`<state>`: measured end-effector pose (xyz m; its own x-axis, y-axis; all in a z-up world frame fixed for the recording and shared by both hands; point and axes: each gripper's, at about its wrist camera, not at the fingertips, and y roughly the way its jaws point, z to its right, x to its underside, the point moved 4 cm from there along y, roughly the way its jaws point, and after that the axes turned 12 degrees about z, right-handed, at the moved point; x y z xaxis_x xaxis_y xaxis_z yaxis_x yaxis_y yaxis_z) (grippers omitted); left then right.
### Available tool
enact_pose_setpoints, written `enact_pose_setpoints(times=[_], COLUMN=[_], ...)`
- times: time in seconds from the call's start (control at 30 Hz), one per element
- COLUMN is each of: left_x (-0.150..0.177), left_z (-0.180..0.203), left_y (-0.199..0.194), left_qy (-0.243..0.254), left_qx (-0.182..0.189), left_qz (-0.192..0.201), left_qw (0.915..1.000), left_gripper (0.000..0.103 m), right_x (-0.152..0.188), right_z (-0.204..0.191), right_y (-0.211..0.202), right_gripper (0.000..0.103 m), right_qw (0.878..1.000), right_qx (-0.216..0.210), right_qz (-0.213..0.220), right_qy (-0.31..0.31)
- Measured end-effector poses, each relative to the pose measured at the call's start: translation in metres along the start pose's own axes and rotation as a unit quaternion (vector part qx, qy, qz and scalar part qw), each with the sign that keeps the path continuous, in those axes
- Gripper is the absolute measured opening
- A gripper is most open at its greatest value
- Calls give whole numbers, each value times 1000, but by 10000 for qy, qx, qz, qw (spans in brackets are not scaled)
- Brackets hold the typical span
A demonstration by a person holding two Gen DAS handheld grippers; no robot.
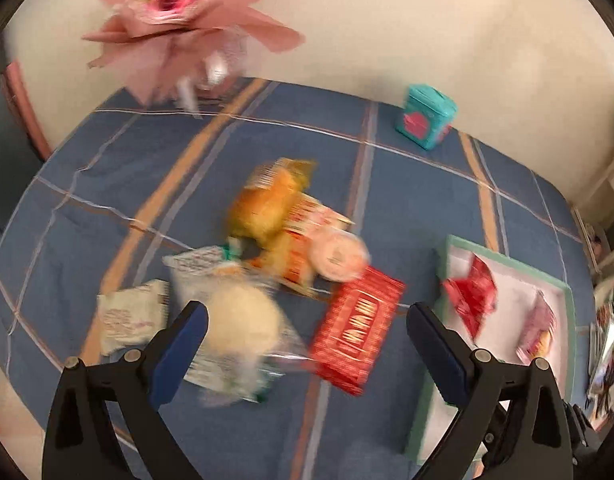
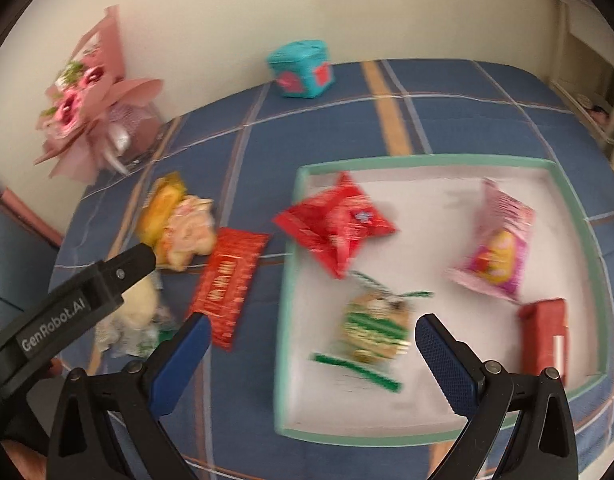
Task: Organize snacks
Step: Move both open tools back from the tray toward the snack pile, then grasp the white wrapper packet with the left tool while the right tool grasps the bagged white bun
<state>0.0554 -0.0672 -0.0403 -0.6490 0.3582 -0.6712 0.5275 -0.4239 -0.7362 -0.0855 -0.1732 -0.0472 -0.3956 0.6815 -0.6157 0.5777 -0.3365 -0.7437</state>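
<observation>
While both grippers' fingers stand spread and empty, the right gripper [image 2: 311, 336] hovers above the green-striped snack packet [image 2: 373, 326] inside the mint-rimmed white tray [image 2: 427, 159]; the left gripper [image 1: 307, 324] hovers above the loose packets.

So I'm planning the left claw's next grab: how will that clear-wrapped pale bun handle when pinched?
The pale bun looks soft and rounded, so it would likely squash under a firm pinch. Its clear wrapper is loose and glossy, so it may crinkle or slip. It probably lifts lightly. The left claw stands open above it.
</observation>
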Motion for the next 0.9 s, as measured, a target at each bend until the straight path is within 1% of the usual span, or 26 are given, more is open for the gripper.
enact_pose_setpoints(times=[0.1,0.17,0.3,0.5,0.6,0.7,0.9], left_x=[-7,-9,-4,8,16,22,32], left_z=[-36,-59,-103,-146,-154,-159,-162], left_y=[-2,0,8,27,42,53,76], left_qy=[-152,-322,-835,-1192,-1249,-1301,-1292], left_qx=[-390,-556,-689,-888,-936,-889,-867], left_qz=[26,5,-159,-495,-715,-895,-1208], left_qw=[9991,9979,9940,9877,9852,9835,9804], left_gripper=[99,99,99,99,99,99,99], right_x=[-2,-2,1,13,18,25,37], right_z=[-30,-46,-81,-120,-136,-152,-162], right_y=[1,2,7,22,33,47,70], right_gripper=[103,103,102,101,100,99,93], right_qw=[9995,9989,9968,9928,9904,9875,9841], right_qx=[-244,-368,-651,-910,-1009,-1009,-925], right_qz=[82,101,100,-49,-133,-261,-479], right_qy=[-170,-261,-450,-772,-934,-1183,-1439])
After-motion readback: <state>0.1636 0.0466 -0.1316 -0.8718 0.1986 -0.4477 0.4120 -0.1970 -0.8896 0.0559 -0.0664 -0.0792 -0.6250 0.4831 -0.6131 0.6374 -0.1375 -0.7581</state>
